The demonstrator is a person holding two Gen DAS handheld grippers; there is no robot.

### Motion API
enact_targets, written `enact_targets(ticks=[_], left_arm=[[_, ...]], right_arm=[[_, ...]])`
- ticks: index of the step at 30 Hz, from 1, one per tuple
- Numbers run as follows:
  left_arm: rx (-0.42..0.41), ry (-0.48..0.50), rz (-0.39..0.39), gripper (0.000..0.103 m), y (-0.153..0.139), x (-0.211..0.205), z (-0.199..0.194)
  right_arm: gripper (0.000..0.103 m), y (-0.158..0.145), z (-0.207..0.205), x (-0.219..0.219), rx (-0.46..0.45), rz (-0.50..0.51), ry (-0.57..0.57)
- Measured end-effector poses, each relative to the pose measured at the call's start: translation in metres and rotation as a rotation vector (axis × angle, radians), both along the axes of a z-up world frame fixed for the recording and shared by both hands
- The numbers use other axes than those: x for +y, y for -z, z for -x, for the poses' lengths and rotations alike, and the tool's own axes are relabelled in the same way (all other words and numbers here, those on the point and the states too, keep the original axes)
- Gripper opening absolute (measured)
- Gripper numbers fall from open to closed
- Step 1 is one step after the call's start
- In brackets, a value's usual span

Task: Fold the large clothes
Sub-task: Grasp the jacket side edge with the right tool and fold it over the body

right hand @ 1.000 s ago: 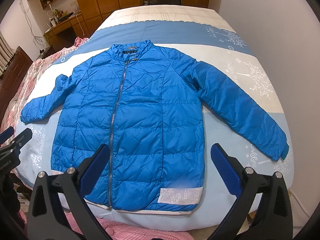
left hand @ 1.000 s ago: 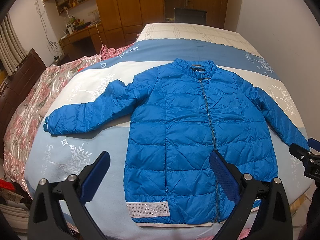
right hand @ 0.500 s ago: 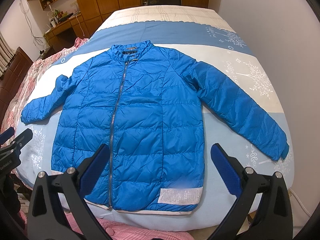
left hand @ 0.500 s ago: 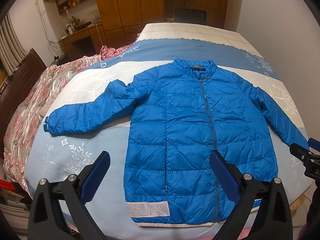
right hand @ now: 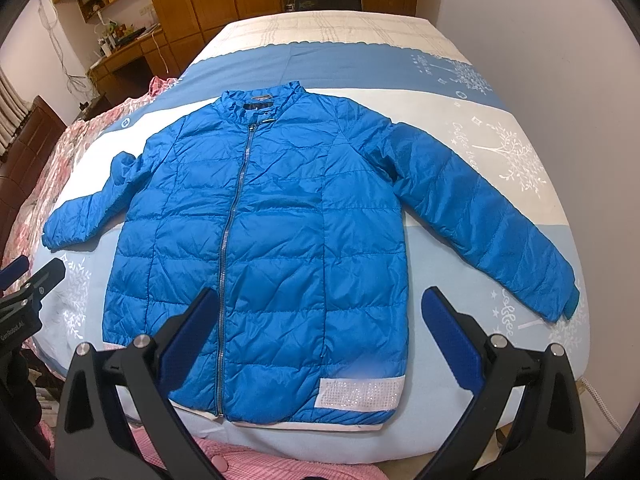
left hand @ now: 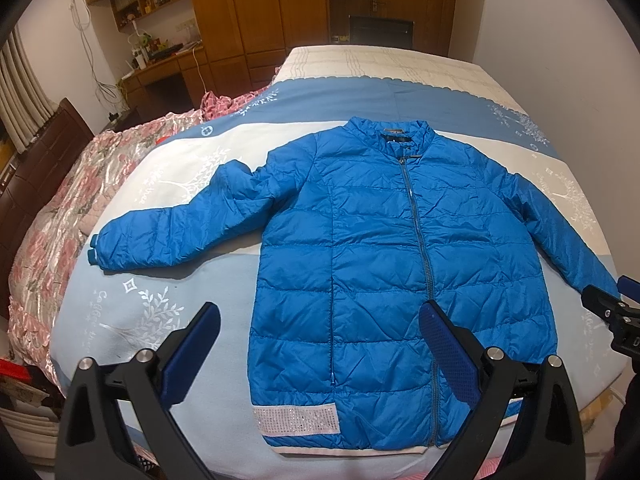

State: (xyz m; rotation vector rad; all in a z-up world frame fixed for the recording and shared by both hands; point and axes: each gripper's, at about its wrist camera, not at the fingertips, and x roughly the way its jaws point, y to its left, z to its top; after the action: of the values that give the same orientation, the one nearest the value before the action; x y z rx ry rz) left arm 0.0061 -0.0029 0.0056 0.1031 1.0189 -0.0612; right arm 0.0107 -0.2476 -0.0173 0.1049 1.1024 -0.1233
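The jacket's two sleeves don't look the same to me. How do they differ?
The left sleeve bends at the elbow and runs almost sideways, bunched near the shoulder; the right sleeve lies straighter, slanting down toward the hem. The left sleeve's cuff sits higher up the bed than the right sleeve's. Both are quilted blue, lying flat, and neither is folded in yet.

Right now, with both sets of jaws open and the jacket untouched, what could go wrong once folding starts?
1. The puffy, slick-looking blue quilted down jacket may slip from a thin pinch or spring back open.
2. Its hem lies near the foot edge of the blue-and-white patterned bedspread; a pull towards the person could drag it off.
3. The sleeve nearest the pink floral quilt is kinked, so it may fold unevenly.
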Motion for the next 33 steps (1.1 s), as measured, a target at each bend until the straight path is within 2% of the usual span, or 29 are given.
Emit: enact_targets(ticks=[7, 11, 13, 17, 19, 23, 26, 29, 33], left_arm=[[0.011, 0.014, 0.021, 0.099, 0.012, -0.004, -0.011], [0.037, 0.043, 0.032, 0.099, 0.034, -0.019, -0.030], [0.026, 0.089, 0.069, 0.099, 0.047, -0.030, -0.040], [0.059, 0.100, 0.046, 0.099, 0.073, -0.054, -0.069], [0.081, 0.083, 0.078, 0.099, 0.084, -0.063, -0.088], [0.117, 0.049, 0.153, 0.099, 0.104, -0.092, -0.131], [0.106, 0.054, 0.155, 0.099, 0.117, -0.121, -0.155], [0.102, 0.071, 0.140, 0.099, 0.133, -0.148, -0.174], [0.123, 0.064, 0.134, 0.099, 0.155, -0.165, -0.186]], right_arm=[[0.100, 0.008, 0.000, -0.017, -0.016, 0.009, 0.030], [0.100, 0.022, 0.002, -0.050, -0.079, -0.025, 0.032], [0.100, 0.033, 0.003, -0.086, -0.098, -0.067, 0.069], [0.100, 0.055, 0.010, -0.182, -0.071, -0.059, 0.237], [0.100, 0.069, 0.018, -0.245, -0.042, -0.086, 0.333], [0.100, 0.100, 0.034, -0.347, -0.002, -0.184, 0.447], [0.100, 0.122, 0.045, -0.400, 0.031, -0.205, 0.488], [0.100, 0.153, 0.053, -0.445, 0.088, -0.256, 0.480], [0.100, 0.176, 0.058, -0.461, 0.111, -0.305, 0.441]])
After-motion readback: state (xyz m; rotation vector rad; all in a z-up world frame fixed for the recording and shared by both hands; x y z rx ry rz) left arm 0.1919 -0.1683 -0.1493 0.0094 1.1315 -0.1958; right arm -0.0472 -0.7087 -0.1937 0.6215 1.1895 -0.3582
